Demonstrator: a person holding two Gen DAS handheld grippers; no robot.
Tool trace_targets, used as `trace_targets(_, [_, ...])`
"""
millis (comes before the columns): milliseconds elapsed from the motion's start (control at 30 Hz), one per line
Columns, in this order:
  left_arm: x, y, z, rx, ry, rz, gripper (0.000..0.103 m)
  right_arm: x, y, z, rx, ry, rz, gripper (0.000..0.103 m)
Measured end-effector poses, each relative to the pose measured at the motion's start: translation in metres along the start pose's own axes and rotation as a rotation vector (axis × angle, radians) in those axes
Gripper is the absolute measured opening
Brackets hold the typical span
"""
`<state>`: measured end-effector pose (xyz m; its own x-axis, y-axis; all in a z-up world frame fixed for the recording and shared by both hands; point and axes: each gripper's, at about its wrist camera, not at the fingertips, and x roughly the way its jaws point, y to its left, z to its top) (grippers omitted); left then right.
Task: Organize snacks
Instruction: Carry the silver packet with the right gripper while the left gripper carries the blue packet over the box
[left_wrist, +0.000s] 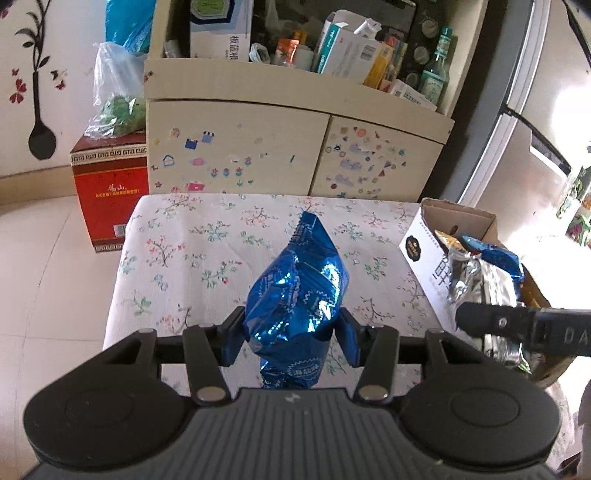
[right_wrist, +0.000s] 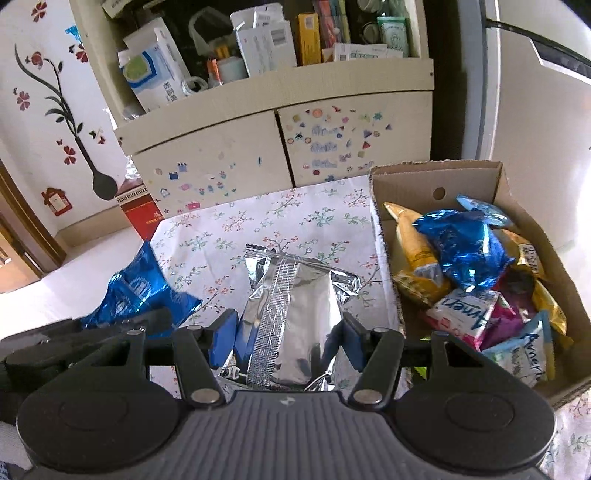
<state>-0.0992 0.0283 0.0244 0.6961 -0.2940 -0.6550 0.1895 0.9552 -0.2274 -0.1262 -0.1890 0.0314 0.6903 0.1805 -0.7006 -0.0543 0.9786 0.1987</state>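
Observation:
My left gripper (left_wrist: 291, 332) is shut on a shiny blue snack bag (left_wrist: 299, 280), held upright above the floral tablecloth (left_wrist: 192, 243). My right gripper (right_wrist: 286, 341) is shut on a silver foil snack bag (right_wrist: 295, 306), also lifted off the cloth. In the right wrist view the blue snack bag (right_wrist: 140, 288) and the left gripper sit at the left. The cardboard box (right_wrist: 436, 177) at the right holds several snack packets, blue, yellow and pink. In the left wrist view the same cardboard box (left_wrist: 458, 218) stands at the right, and one right gripper finger (left_wrist: 491, 321) reaches in with the silver bag (left_wrist: 476, 280).
A cream cabinet (left_wrist: 236, 147) with stickers on its doors stands behind the table, its shelf crammed with boxes and bottles. A red carton (left_wrist: 110, 192) with a plastic bag on top sits on the floor at the left. A pale tiled floor (left_wrist: 44, 280) lies left of the table.

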Motion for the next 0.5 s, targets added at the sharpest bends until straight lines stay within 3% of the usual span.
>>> trace_targets(500, [-0.018,-0.022,-0.020,-0.064,-0.019,-0.035,0.050,-0.054,-0.067,0.002,0.122,-0.113,-0.026,0.066])
